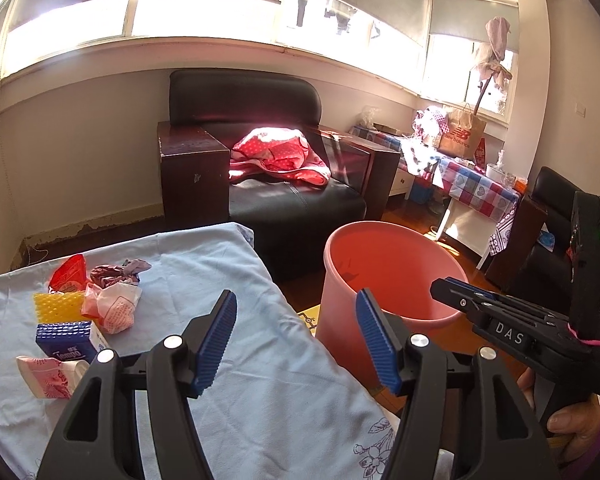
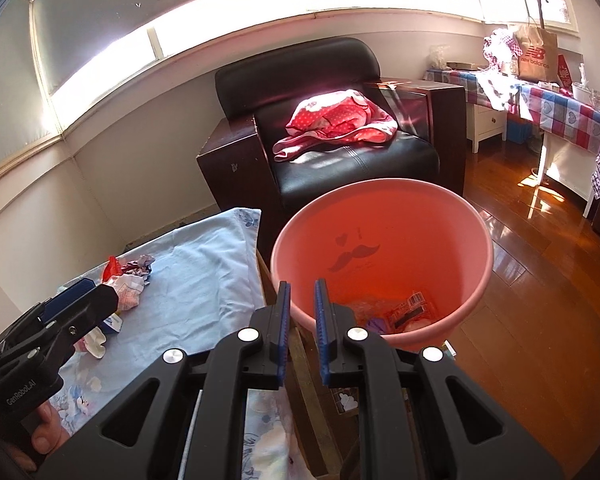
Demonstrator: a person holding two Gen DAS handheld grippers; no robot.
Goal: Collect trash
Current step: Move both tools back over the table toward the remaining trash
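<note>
A pink bin [image 1: 392,276] stands on the floor right of a table under a light blue cloth [image 1: 204,280]. In the right wrist view the bin [image 2: 452,240] holds several wrappers [image 2: 410,310] at its bottom. Trash lies at the table's left: a red wrapper [image 1: 68,272], crumpled paper [image 1: 114,306], a yellow piece [image 1: 58,306], a blue Tempo tissue pack [image 1: 66,340] and a pink-white packet [image 1: 46,374]. My left gripper [image 1: 296,336] is open and empty over the table's right edge. My right gripper [image 2: 302,316] is empty, jaws a narrow gap apart, at the bin's near rim.
A black leather armchair [image 1: 284,196] with a red dotted garment [image 1: 280,154] stands behind the table and bin. A side table with a checked cloth [image 1: 472,184] and a paper bag [image 1: 462,132] is at the far right. Wooden floor [image 2: 540,272] lies right of the bin.
</note>
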